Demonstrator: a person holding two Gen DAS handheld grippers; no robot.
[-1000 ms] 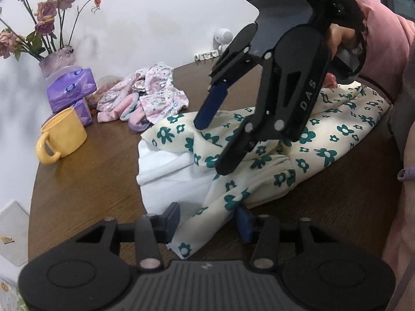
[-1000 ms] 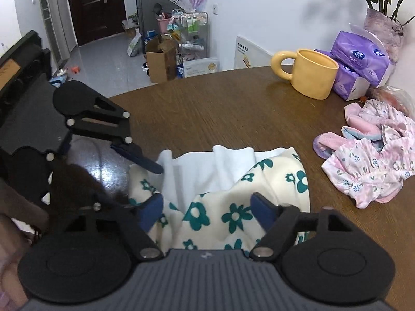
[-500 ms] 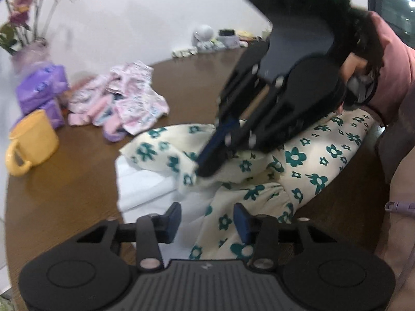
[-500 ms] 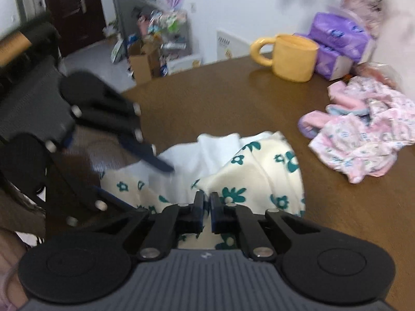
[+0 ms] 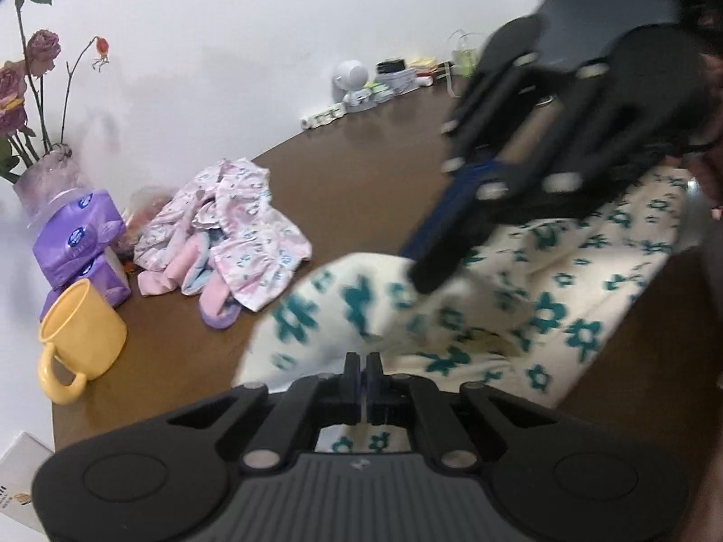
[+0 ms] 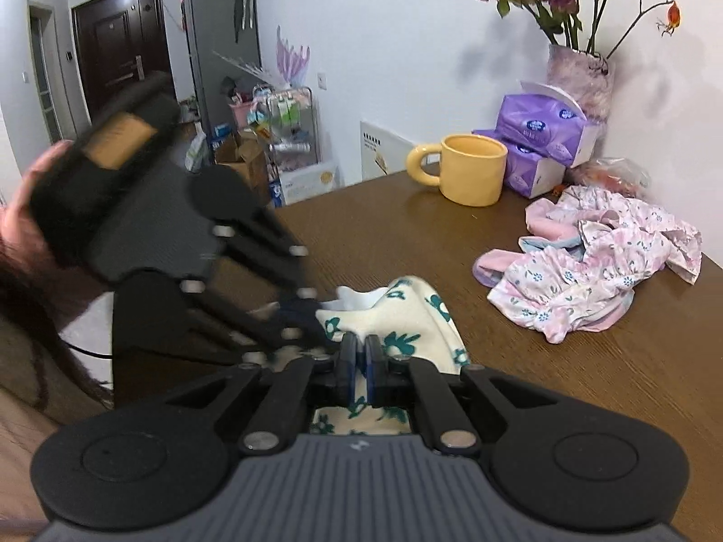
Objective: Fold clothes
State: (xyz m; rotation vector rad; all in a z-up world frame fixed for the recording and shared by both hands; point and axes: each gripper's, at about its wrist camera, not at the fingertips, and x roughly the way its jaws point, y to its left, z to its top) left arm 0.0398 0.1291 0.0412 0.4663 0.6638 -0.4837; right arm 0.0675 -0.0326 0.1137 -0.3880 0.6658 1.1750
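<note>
A cream garment with teal flowers (image 5: pixel 565 298) lies on the round brown table (image 5: pixel 361 189), its left end lifted and bunched. My left gripper (image 5: pixel 362 363) is shut on the garment's near edge. My right gripper (image 6: pixel 360 354) is shut on the same garment (image 6: pixel 406 316) close beside it; it shows in the left wrist view (image 5: pixel 434 266) as a black linkage pinching the cloth from above. The left gripper shows blurred in the right wrist view (image 6: pixel 312 320). A crumpled pink floral garment (image 5: pixel 230 235) lies apart on the table, also in the right wrist view (image 6: pixel 601 266).
A yellow mug (image 5: pixel 77 338) stands near the table's left edge, with purple tissue packs (image 5: pixel 77 244) and a vase of dried roses (image 5: pixel 40 180) behind it. The mug (image 6: pixel 470 167) and the tissue packs (image 6: pixel 542 135) also show in the right wrist view. A person's sleeve is at the right.
Both grippers have shut on the flowered garment: the right about half a second ago, the left since then. The pinched end is now raised off the table, and the white lining no longer shows.
</note>
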